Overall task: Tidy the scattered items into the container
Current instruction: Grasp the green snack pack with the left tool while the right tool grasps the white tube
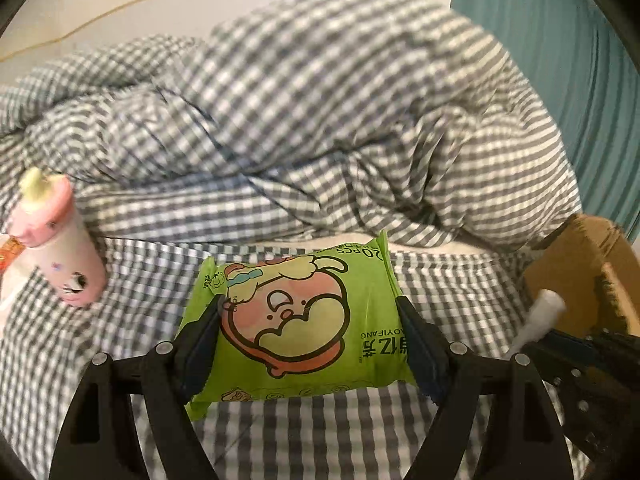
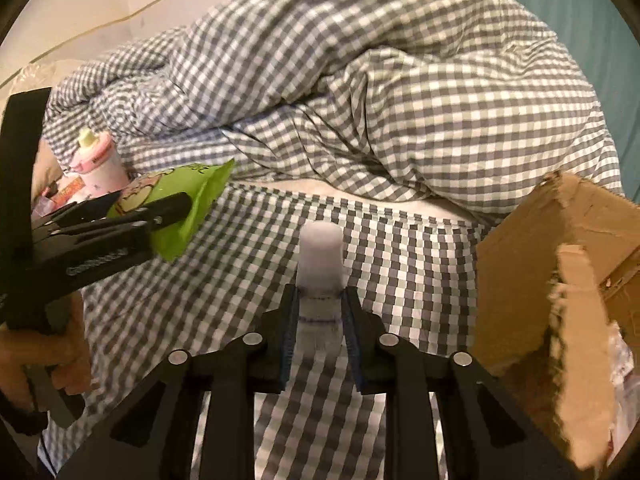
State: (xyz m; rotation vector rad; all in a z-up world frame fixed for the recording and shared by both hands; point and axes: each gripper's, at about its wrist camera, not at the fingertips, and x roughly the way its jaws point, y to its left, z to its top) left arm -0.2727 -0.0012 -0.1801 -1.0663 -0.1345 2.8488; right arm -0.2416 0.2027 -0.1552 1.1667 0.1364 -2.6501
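Carry step: your left gripper [image 1: 308, 320] stands wide, clamped on the green wipes pack [image 1: 296, 320]; your right gripper [image 2: 320, 312] pinches the white tube [image 2: 322, 264]. Both hang over the bed. Next, swing each over the cardboard box [image 2: 560, 272] and release.

Both wrist views look steeply down, close over the checked quilt [image 1: 320, 100]. Left view sits left of the cardboard box [image 2: 560, 260]; both share quilt and box.
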